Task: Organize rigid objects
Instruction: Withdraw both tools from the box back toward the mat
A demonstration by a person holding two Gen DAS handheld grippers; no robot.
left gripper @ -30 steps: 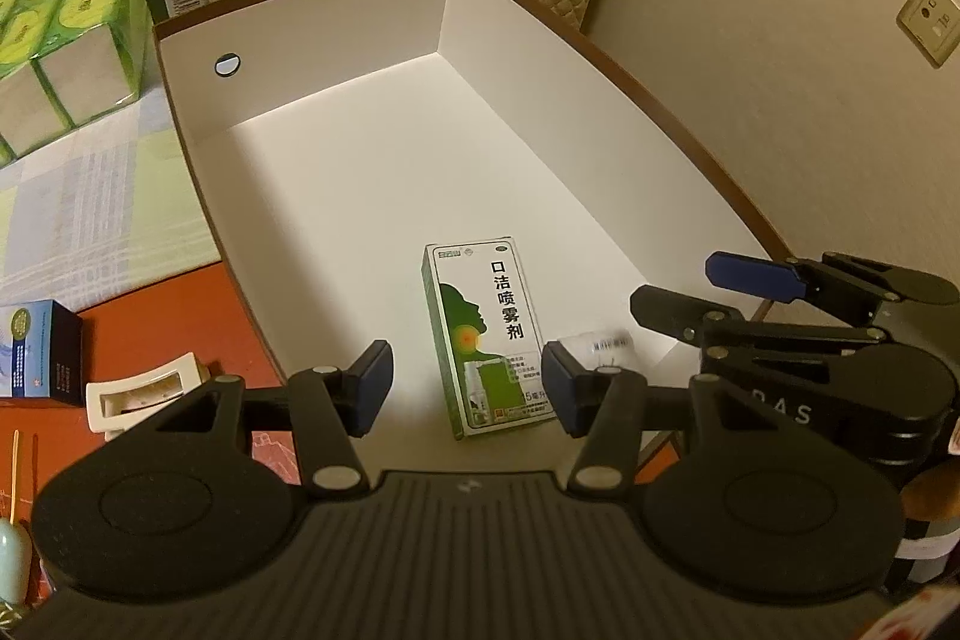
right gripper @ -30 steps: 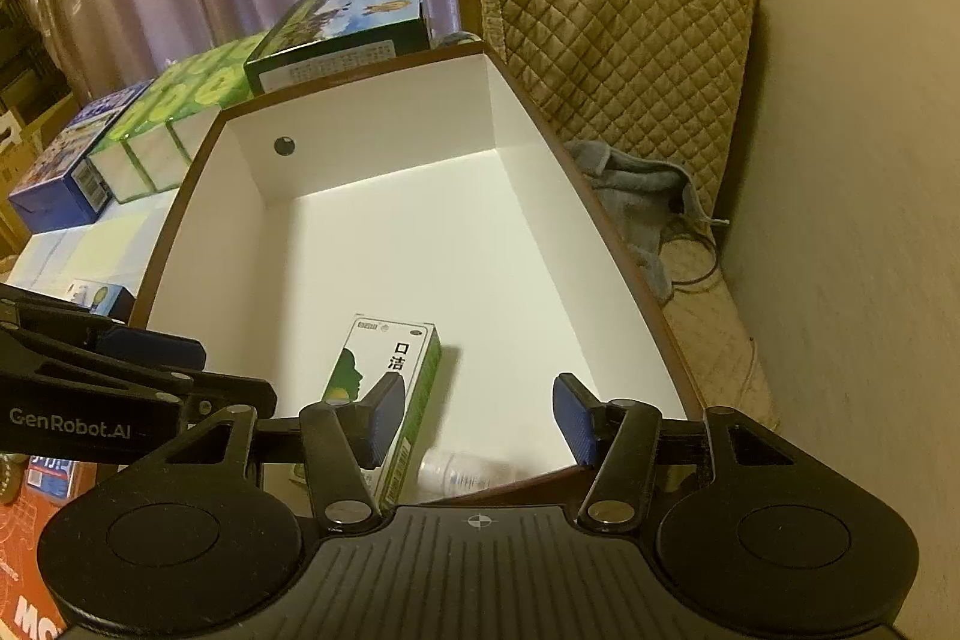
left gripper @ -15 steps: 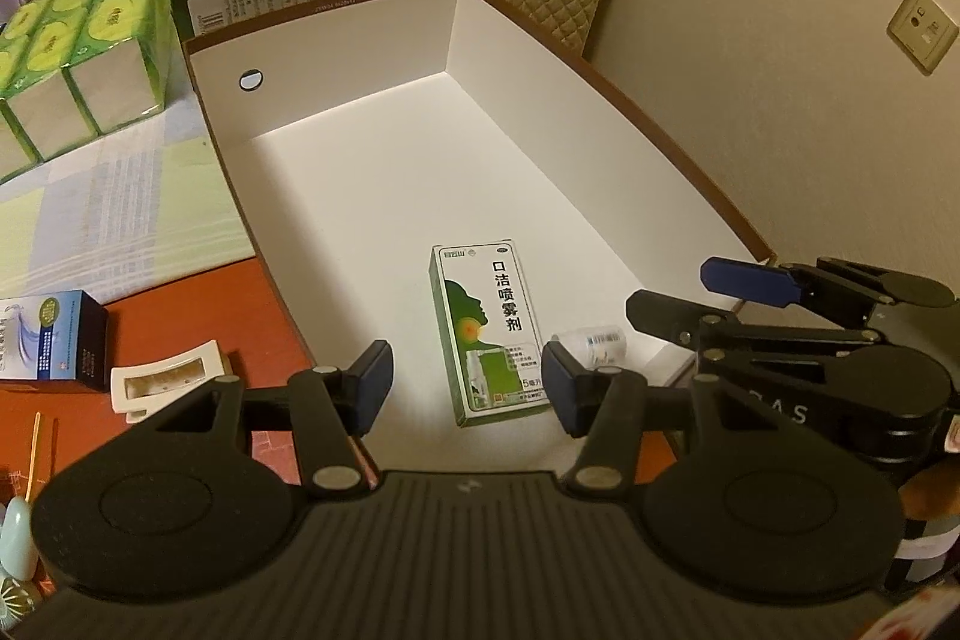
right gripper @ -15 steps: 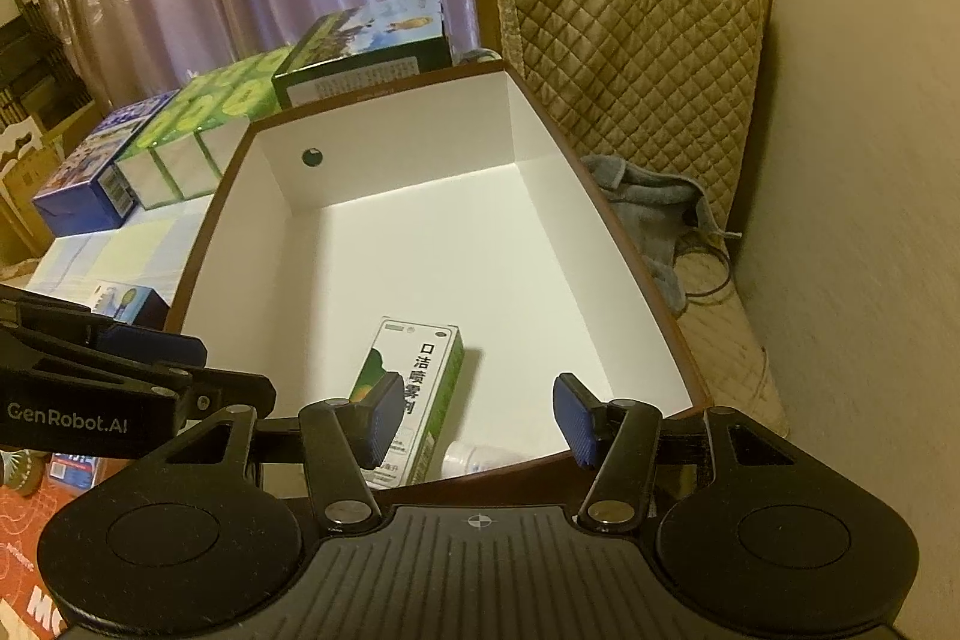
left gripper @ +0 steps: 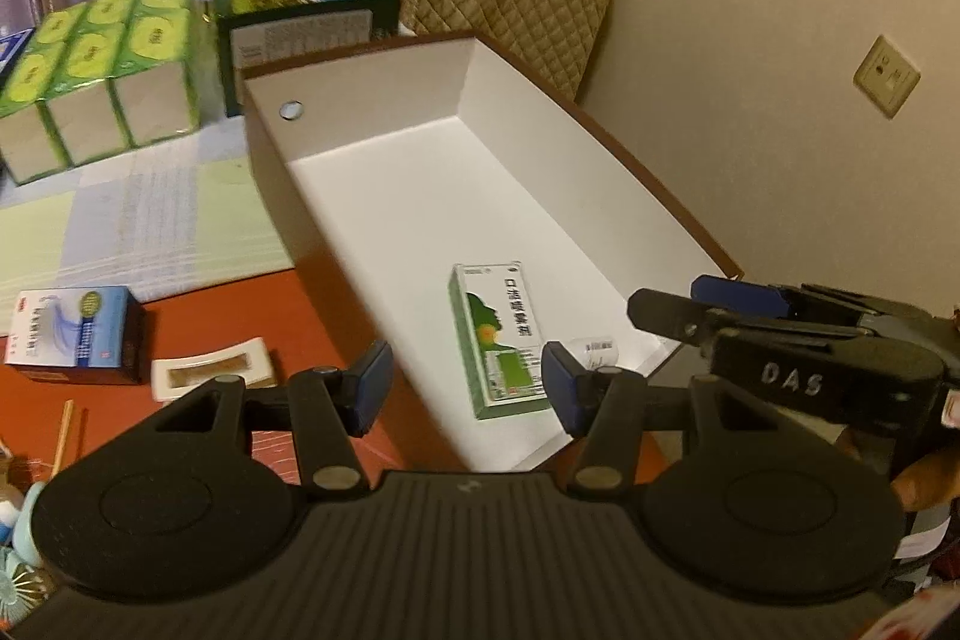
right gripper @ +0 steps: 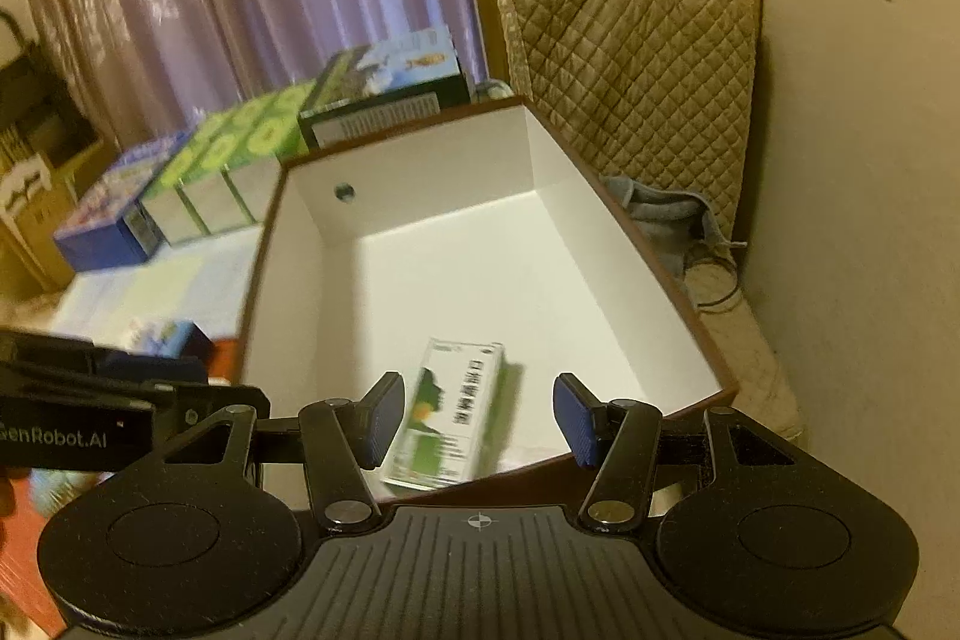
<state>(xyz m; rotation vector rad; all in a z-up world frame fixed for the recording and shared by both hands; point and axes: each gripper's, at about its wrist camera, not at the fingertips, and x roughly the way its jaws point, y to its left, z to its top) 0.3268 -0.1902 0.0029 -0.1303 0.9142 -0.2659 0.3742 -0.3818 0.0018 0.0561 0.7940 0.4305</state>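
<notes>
From the left wrist view, the left gripper (left gripper: 465, 388) hangs over the near brown rim of the white box (left gripper: 384, 148), its blue fingers (left gripper: 372, 385) spread wide and holding nothing. The green spray carton (left gripper: 495, 337) lies flat near the box's near end, a small white bottle (left gripper: 594, 349) just at its 3 o'clock; bare white floor runs toward 12. From the right wrist view, the right gripper (right gripper: 477, 421) is likewise wide and empty above the near rim, the carton (right gripper: 450, 412) below it, blurred.
</notes>
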